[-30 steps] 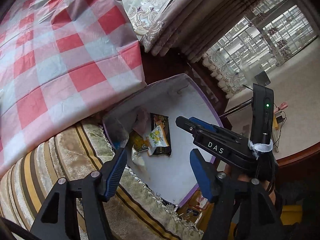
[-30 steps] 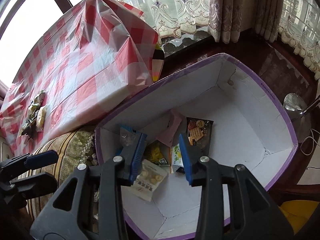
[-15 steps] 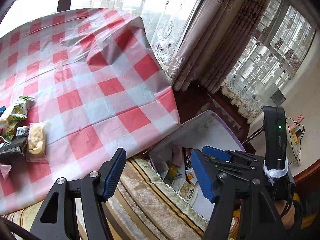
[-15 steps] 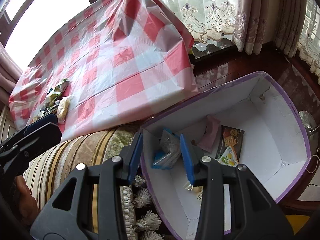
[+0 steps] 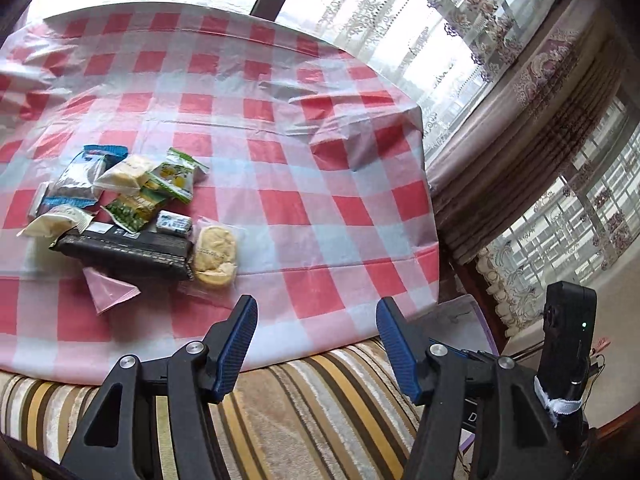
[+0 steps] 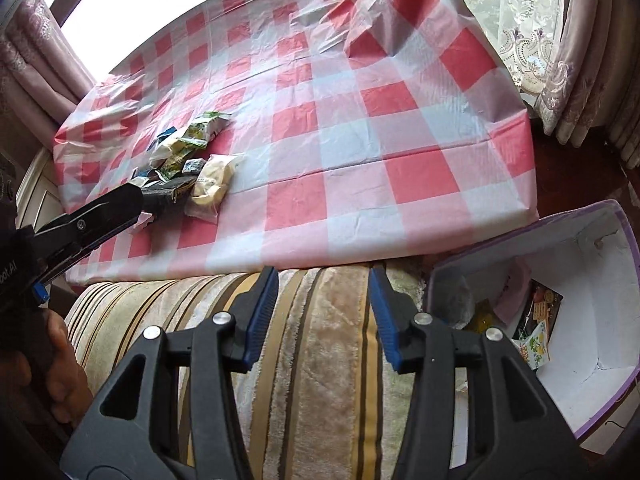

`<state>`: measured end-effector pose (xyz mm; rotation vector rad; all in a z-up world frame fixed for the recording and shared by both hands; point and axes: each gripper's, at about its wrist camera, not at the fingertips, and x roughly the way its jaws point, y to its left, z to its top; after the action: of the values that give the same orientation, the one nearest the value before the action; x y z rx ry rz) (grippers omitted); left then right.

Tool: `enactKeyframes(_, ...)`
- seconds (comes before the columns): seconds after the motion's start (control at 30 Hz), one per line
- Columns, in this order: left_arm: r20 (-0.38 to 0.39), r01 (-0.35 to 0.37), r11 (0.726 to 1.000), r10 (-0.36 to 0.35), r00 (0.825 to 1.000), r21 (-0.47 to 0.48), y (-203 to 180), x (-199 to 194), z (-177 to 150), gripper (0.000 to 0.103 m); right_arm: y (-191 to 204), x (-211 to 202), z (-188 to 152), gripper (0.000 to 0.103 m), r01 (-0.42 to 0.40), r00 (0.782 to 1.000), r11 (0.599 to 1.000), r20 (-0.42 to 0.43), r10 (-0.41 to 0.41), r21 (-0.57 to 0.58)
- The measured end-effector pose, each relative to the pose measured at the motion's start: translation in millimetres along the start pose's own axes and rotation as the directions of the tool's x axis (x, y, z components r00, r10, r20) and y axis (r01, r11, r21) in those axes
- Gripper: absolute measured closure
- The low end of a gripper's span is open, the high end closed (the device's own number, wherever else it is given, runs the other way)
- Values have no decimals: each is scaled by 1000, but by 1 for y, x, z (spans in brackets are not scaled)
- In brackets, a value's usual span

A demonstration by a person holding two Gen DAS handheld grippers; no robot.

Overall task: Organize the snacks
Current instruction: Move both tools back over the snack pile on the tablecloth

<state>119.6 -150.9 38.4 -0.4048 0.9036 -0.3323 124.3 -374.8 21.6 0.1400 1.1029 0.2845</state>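
Snacks (image 5: 132, 208) heaped at 9 o'clock on checkered surface (image 5: 320, 184); more inside white box (image 6: 592, 320) at 3 o'clock. Left tongs (image 5: 316, 344) spread, just narrowing, empty. Right tongs (image 6: 324, 316) spread, just widening, empty, over striped cushion (image 6: 328, 360).

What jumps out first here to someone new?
The red-and-white checked tablecloth fills most of both views, with a heap of snack packets on its left part. Below its right corner stands a purple-edged white box with a few packets already inside. Both tongs, left and right, hang empty over the striped cushion in front.
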Motion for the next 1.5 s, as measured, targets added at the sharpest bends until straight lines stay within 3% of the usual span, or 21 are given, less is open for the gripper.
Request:
enactKeyframes(0.17, 44, -38, 988, 45, 998, -151, 60, -23, 3, 46, 24, 14, 6, 52, -9, 1000, 999, -28, 8, -43)
enactKeyframes(0.33, 69, -72, 957, 95, 993, -281, 117, -41, 2, 47, 48, 31, 11, 52, -24, 998, 995, -64, 18, -95)
enactKeyframes(0.6, 85, -2, 868, 51, 995, -497, 186, -45, -1, 52, 87, 61, 28, 52, -69, 992, 986, -117, 51, -151)
enactKeyframes(0.8, 108, 45, 833, 18, 994, -551, 204, -41, 4, 52, 114, 87, 40, 52, -87, 986, 979, -154, 59, -183)
enactKeyframes(1.13, 124, 83, 807, -12, 992, -585, 219, -34, 10, 52, 139, 119, 62, 52, -81, 985, 976, -164, 48, -203)
enactKeyframes(1.37, 125, 90, 805, -20, 992, -586, 221, -32, 12, 52, 122, 127, 72, 52, 26, 987, 982, -153, -55, -185)
enactKeyframes(1.43, 123, 90, 806, -21, 992, -585, 221, -31, 12, 52, 107, 125, 75, 52, 15, 988, 989, -153, -37, -148)
enactKeyframes(1.5, 122, 92, 810, -26, 992, -580, 221, -29, 14, 52, 99, 124, 80, 52, 51, 988, 989, -136, -70, -140)
